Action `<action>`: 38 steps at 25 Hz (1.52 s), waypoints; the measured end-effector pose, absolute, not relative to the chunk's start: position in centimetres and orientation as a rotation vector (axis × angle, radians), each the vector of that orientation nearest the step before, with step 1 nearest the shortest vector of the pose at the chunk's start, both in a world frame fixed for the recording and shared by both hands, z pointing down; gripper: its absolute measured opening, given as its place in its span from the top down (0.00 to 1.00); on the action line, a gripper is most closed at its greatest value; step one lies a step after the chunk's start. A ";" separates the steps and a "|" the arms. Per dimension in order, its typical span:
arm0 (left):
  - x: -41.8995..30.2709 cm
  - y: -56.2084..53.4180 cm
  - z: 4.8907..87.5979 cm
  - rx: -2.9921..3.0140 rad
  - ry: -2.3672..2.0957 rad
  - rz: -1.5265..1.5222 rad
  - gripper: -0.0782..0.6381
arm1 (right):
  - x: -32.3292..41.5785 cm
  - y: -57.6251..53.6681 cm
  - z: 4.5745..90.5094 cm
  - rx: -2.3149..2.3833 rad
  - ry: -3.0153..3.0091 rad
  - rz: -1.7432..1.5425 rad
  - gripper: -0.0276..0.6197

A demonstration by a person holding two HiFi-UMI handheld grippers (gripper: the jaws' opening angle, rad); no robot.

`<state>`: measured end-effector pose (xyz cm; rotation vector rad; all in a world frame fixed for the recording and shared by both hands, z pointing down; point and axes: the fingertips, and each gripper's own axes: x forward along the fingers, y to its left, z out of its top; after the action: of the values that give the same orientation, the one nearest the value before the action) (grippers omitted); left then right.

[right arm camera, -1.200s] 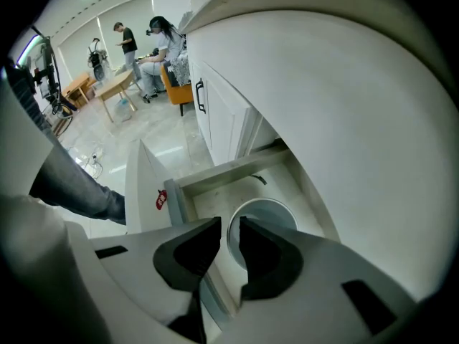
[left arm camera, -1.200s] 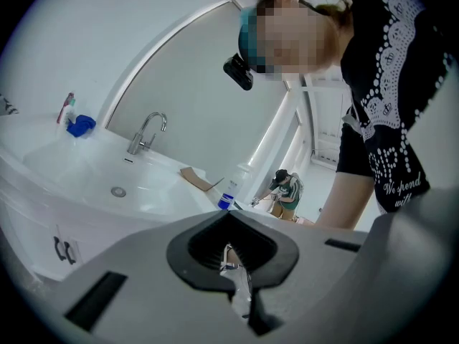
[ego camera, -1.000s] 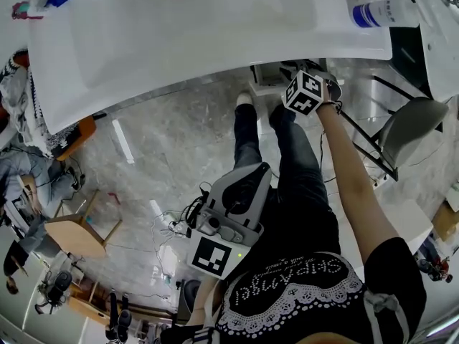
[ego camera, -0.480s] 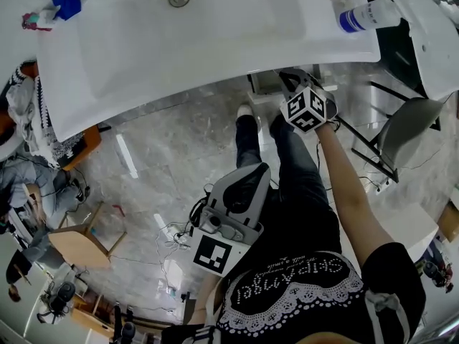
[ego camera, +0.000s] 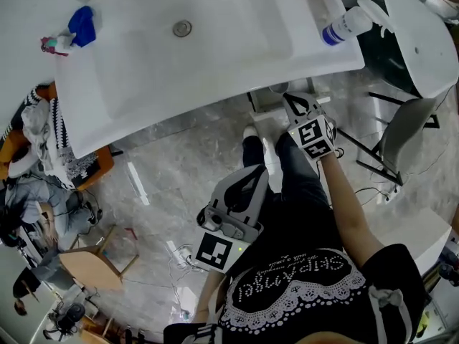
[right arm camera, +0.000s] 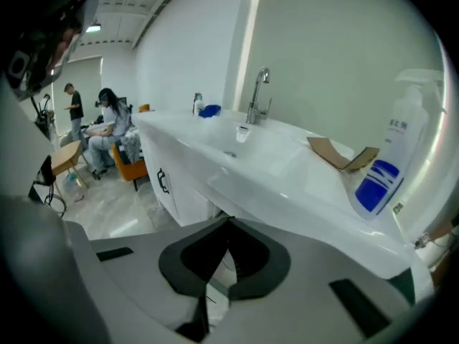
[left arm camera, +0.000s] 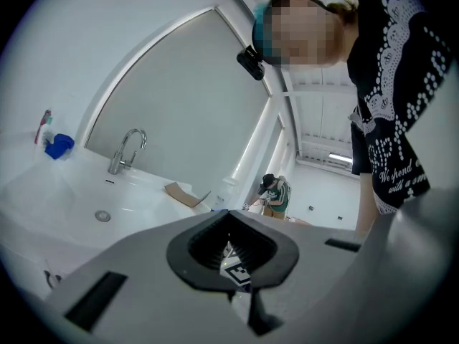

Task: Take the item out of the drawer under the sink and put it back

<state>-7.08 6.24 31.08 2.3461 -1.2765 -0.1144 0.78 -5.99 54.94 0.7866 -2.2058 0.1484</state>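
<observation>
White porcelain of the sink [ego camera: 215, 56] fills the top of the head view. The right gripper [ego camera: 292, 104] hangs just below the sink's front edge, on the side where the spray bottle [ego camera: 343, 24] stands. A second ago that gripper was tucked up against the sink's underside with its jaws apart. Since then it has dropped back from the edge toward the person, and the jaws have come together. Its own view shows the two pads meeting with nothing between them, so it is closed and empty. The left gripper [ego camera: 251, 178] sits well back from the sink, close to the person's body, its jaws likewise pressed together on nothing.

A let-go followed by a retreat suggests the item has been given up somewhere under the sink, probably back in the drawer. If so, the task is at or near its end. Whether the drawer is pushed home cannot be told.

The item itself shows in no view, because the sink's overhang hides the space beneath it. All that can be seen of the unit under the sink is a white cabinet front [right arm camera: 183, 192] with a black handle [right arm camera: 163, 181], in the right gripper view.
</observation>
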 end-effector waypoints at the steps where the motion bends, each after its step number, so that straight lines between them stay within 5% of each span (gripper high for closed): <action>1: -7.0 6.3 30.8 2.354 -1.273 -0.112 0.89 | 1.0 -5.9 54.1 0.812 -2.228 0.168 0.93; 24: -6.7 5.5 23.3 2.607 -1.222 -0.290 0.89 | 5.2 -4.2 29.5 1.347 -2.710 0.199 0.93; 38: -7.3 4.9 23.6 2.638 -1.252 -0.255 0.89 | 5.5 0.8 25.2 1.347 -2.828 0.131 0.93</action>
<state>-7.31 4.92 23.64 2.6376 -1.2521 -0.2546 5.48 0.84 25.19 1.3473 -2.8283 0.1312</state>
